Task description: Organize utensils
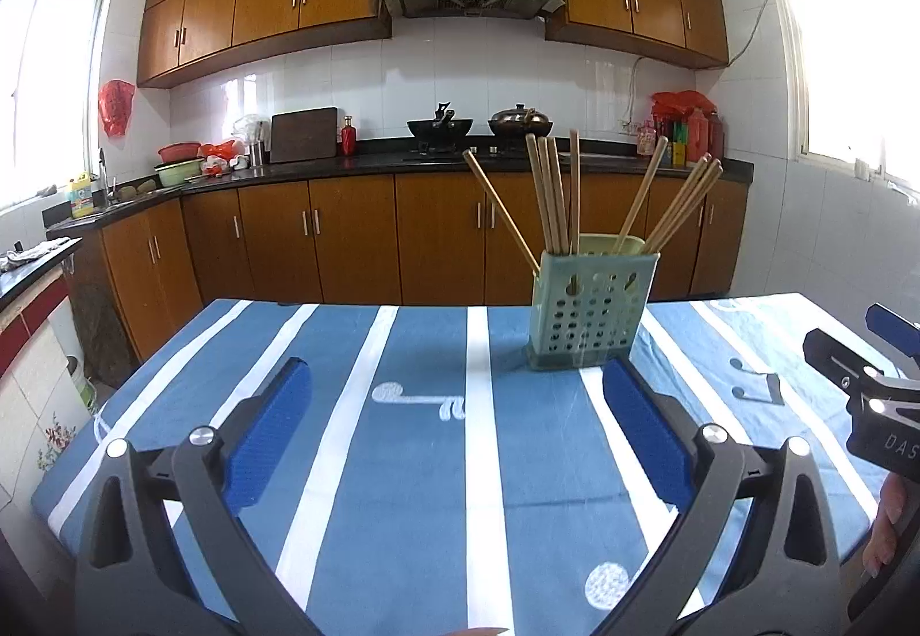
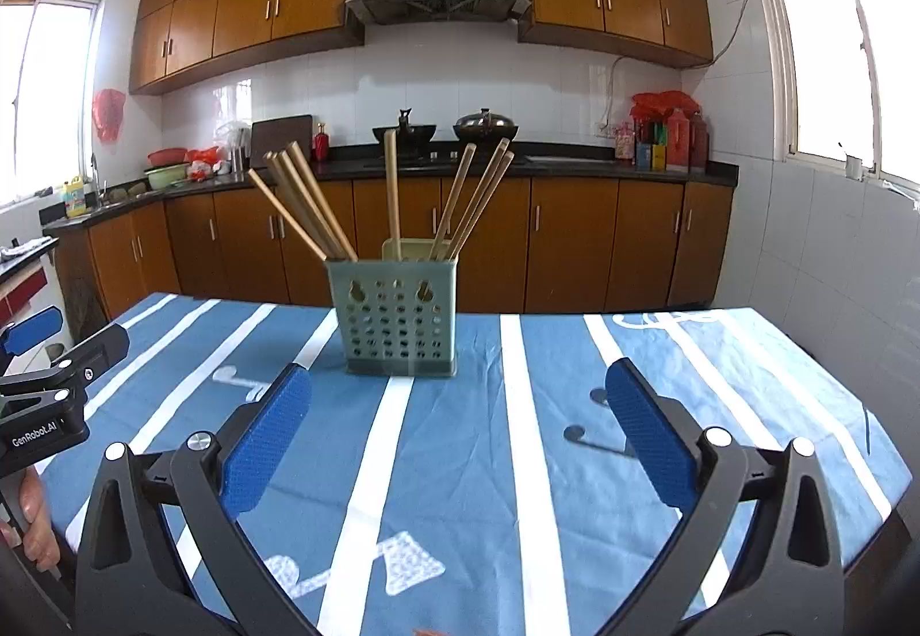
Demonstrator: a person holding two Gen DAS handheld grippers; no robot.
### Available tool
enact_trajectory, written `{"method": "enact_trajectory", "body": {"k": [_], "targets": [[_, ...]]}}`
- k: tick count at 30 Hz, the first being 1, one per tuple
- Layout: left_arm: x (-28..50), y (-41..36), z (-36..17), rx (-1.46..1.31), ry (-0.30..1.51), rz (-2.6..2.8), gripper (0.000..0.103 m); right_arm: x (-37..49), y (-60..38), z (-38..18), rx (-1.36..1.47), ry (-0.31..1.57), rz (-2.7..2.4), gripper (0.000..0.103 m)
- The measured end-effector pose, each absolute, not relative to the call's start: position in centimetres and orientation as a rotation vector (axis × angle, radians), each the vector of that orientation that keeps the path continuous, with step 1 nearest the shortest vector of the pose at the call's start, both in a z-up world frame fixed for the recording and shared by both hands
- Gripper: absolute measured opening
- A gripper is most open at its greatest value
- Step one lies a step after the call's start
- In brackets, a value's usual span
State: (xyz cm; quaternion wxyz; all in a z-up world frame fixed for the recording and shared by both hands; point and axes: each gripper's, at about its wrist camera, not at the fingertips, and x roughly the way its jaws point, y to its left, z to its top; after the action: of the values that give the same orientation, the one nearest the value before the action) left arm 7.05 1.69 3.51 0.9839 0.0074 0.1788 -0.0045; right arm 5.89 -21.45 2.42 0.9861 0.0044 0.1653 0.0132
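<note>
A pale green perforated utensil holder (image 1: 589, 305) (image 2: 399, 317) stands upright on a table with a blue and white striped cloth (image 1: 425, 463) (image 2: 517, 463). Several wooden chopsticks (image 1: 552, 193) (image 2: 313, 205) stick out of it, fanned left and right. My left gripper (image 1: 457, 440) is open, low over the cloth, short of the holder and a little to its left, with nothing between its blue pads. My right gripper (image 2: 460, 440) is open too, in front of the holder and slightly to its right, also holding nothing. Each wrist view shows the other gripper at its edge.
Behind the table runs a dark kitchen counter (image 1: 368, 164) with wooden cabinets, two pans on the hob (image 1: 440, 124), a cutting board and bottles. A person's fingers (image 2: 34, 521) show at the left edge. Windows flank both sides.
</note>
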Motion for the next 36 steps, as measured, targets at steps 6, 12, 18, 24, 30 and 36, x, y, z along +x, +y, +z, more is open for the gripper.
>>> {"method": "enact_trajectory", "body": {"k": [6,12,18,24,30,36], "targets": [[5.6,1.7,2.4,0.01,0.36,0.003,0.099,5.3,-21.4,1.3,0.014,0.36,0.04,0.101],[5.3,2.0,2.1,-0.006,0.371,0.003,0.099,4.8,-21.7,0.8,0.026,0.369,0.035,0.101],[5.3,1.9,1.5,-0.013,0.396,-0.002,0.099,4.7,-21.7,0.3,0.026,0.384,0.032,0.101],[5.3,1.8,1.0,-0.015,0.416,-0.005,0.099,4.7,-21.8,0.1,0.024,0.396,0.034,0.101],[5.2,1.7,0.8,-0.014,0.423,-0.007,0.099,4.9,-22.0,0.0,0.031,0.405,0.036,0.101],[5.3,1.6,0.9,-0.013,0.425,-0.009,0.099,4.8,-22.1,0.1,0.039,0.408,0.038,0.101]]}}
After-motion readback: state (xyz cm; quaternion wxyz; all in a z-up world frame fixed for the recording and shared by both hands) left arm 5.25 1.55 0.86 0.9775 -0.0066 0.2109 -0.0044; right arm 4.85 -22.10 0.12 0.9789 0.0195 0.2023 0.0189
